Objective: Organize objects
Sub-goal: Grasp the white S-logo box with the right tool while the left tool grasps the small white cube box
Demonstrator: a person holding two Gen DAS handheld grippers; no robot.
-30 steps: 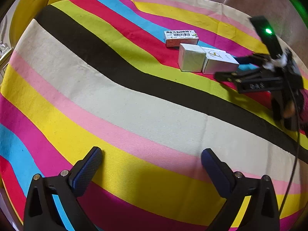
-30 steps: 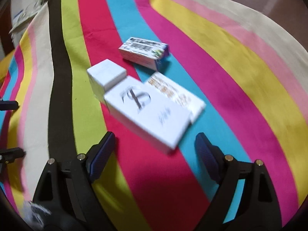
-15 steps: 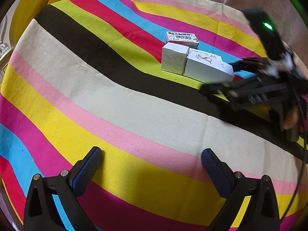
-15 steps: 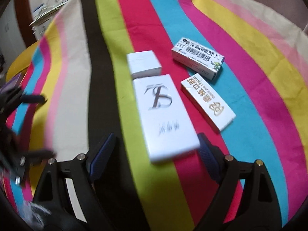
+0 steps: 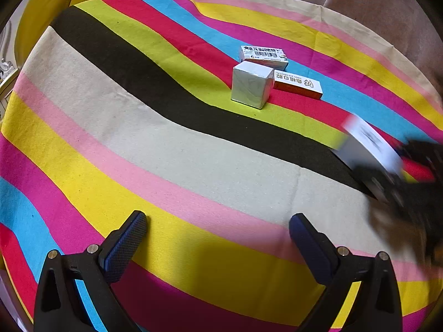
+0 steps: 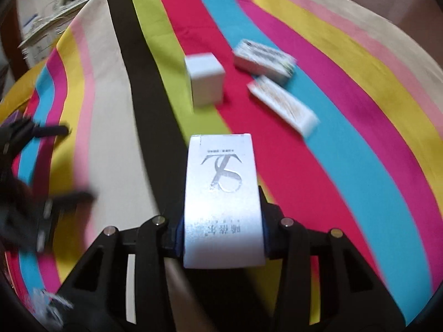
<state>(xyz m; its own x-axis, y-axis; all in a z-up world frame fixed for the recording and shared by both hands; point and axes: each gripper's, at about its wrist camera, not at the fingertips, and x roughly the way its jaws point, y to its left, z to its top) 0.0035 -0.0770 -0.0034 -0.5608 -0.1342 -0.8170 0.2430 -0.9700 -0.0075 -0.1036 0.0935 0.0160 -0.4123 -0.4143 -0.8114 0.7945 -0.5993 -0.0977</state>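
Note:
A white box with a silver "TS" mark (image 6: 223, 199) sits between the jaws of my right gripper (image 6: 222, 231). The jaws are closing and the pads press on its long sides. In the left wrist view the same box (image 5: 365, 144) is blurred at the right, held off the cloth by the right gripper (image 5: 401, 182). A white cube box (image 5: 250, 85), a barcode box (image 5: 263, 54) and a flat orange-edged box (image 5: 297, 84) lie together on the striped cloth. My left gripper (image 5: 218, 224) stands open above the yellow stripe with nothing between its fingers.
The round table wears a striped cloth (image 5: 166, 152) that drops off at its edges. A yellow chair (image 5: 41, 13) stands behind the far left. Papers and clutter (image 6: 49, 13) lie beyond the table. The left gripper (image 6: 66, 163) shows blurred at the left of the right wrist view.
The right gripper has shut on the TS box and carried it away from the other three boxes, toward the right edge of the left wrist view. The left gripper has kept still.

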